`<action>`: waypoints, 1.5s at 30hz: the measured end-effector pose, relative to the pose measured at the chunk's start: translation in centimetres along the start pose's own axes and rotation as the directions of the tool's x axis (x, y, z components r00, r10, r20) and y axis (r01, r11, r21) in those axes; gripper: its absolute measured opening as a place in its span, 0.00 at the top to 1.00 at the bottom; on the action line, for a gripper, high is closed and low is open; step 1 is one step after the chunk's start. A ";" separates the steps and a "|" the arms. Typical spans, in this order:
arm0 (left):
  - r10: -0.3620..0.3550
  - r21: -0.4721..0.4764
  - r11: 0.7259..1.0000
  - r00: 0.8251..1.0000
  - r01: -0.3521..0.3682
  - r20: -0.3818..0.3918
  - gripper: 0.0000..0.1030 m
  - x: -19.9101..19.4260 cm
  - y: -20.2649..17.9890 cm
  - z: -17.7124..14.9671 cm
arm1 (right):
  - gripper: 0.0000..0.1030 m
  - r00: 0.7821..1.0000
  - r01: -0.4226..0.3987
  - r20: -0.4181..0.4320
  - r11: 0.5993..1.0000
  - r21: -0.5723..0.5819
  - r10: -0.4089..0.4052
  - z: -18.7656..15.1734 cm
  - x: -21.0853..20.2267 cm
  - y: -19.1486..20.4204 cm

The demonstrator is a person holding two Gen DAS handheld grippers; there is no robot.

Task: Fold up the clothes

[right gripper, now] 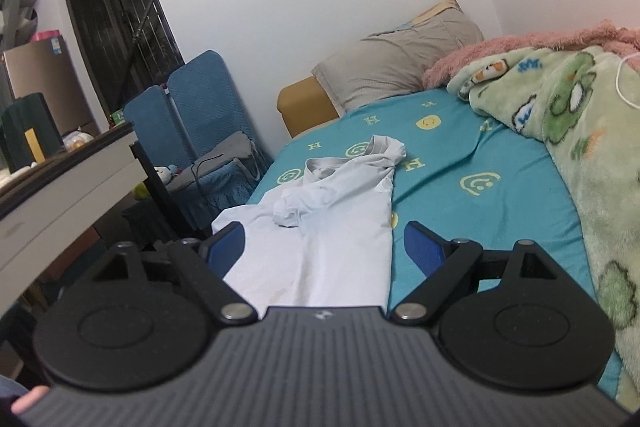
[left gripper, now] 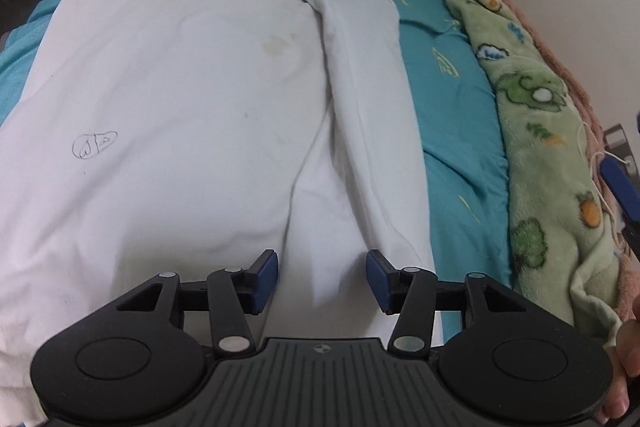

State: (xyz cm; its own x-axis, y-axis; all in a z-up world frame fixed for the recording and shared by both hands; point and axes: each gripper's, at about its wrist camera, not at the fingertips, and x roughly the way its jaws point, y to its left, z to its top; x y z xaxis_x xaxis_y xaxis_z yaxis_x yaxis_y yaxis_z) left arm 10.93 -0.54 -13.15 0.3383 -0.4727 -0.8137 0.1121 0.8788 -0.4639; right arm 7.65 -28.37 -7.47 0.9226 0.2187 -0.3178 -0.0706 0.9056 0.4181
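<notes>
Left gripper [left gripper: 322, 281]: black linkage arms, silver pivot screws, blue ribbed pads [left gripper: 267, 279] on both fingers.
Left gripper body: dark grey ribbed plate carried a small round emblem at its top centre, with a black round housing on either side of the plate.
Right gripper [right gripper: 324, 249]: was built the same, black arms, silver screws, blue pads [right gripper: 424, 251].
Right gripper body: grey ribbed plate, small pale emblem at its top centre, round black housings flanking it.
Hand [left gripper: 628, 359]: bare fingers showed beside the left gripper's round housing.
</notes>
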 end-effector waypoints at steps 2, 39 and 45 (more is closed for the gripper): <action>0.034 0.052 0.998 0.999 -0.034 0.002 0.43 0.1 -0.7 -0.5 | 0.15 1.000 -0.006 -0.008 1.000 0.002 0.006 -0.1 -0.1 0.1; 0.264 0.119 0.930 0.858 -0.347 0.440 0.14 -14.9 -0.1 0.6 | 0.15 0.965 -0.044 -0.257 0.926 -0.375 -0.059 2.1 13.0 8.4; 0.351 0.006 0.916 0.810 -0.400 0.470 0.10 -15.5 5.7 2.0 | 0.24 0.923 -0.217 -0.384 0.815 -0.538 -0.007 0.1 26.7 18.7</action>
State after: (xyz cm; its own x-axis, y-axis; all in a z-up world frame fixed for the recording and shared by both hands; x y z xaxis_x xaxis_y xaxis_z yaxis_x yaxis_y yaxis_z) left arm 8.24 11.88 -2.48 0.7522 -0.0437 -0.6575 -0.0273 0.9949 -0.0973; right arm 31.00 -5.64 -8.09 0.7065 0.3348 -0.6235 -0.4619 0.8856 -0.0479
